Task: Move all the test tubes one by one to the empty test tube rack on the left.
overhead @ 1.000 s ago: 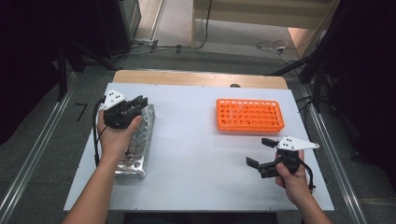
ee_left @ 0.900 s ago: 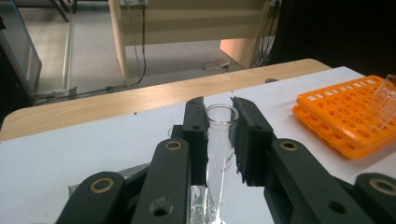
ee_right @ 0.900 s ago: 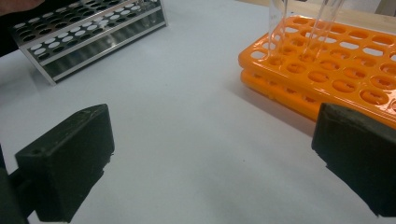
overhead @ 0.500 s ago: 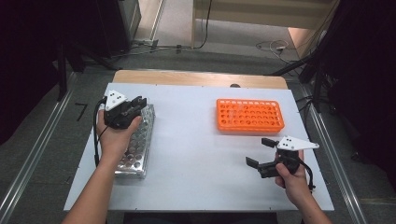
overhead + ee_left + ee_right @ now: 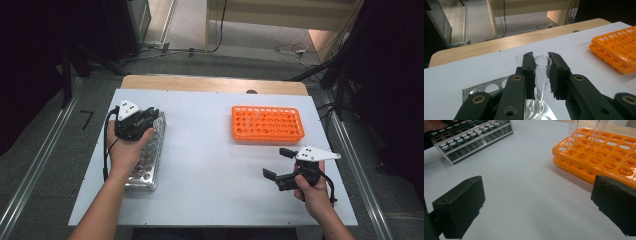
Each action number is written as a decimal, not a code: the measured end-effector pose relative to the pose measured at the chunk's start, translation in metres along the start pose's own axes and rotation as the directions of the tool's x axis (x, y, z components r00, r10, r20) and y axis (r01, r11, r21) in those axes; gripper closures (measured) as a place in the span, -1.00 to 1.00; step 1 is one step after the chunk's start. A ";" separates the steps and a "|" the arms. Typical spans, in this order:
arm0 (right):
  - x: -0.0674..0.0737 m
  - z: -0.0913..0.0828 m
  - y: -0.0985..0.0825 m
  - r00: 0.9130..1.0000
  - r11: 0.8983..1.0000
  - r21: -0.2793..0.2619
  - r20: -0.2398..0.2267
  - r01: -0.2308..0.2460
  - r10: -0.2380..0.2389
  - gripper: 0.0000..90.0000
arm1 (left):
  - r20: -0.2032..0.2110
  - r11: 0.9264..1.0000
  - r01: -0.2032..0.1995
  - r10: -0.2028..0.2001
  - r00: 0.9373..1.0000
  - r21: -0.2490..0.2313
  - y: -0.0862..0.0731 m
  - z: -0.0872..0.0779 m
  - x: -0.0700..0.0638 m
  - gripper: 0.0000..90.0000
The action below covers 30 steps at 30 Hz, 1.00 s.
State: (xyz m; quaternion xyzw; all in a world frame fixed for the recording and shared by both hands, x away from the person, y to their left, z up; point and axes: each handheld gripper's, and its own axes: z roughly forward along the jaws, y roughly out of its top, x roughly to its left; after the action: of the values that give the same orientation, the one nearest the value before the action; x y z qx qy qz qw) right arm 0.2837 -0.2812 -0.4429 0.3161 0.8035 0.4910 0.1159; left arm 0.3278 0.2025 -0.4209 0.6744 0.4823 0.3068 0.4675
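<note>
While my left gripper (image 5: 541,72) clamps glass tube (image 5: 541,65) upright over metal rack (image 5: 145,155), orange rack (image 5: 267,123) lies far right of it; right gripper (image 5: 281,162), jaws spread empty, sits nearer.

So the white bench (image 5: 210,165) is carrying just two racks. A metal tube rack (image 5: 147,160) is sitting along the left side, lying lengthwise front to back, and an orange tube rack (image 5: 267,123) is resting toward the back right, well apart from it. A strip of wooden edge (image 5: 210,84) is running along the far side of the bench.
</note>
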 end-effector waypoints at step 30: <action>0.000 0.002 0.000 1.000 1.000 0.006 -0.007 0.002 -0.002 -1.00 | -0.014 0.993 0.004 -0.003 1.000 0.117 -0.009 0.009 -0.003 0.64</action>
State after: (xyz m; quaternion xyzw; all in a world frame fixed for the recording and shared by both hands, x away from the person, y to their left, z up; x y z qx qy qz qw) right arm 0.2844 -0.2802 -0.4441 0.3141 0.8056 0.4895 0.1127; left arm 0.3308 0.1976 -0.4327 0.6978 0.5037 0.2817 0.4243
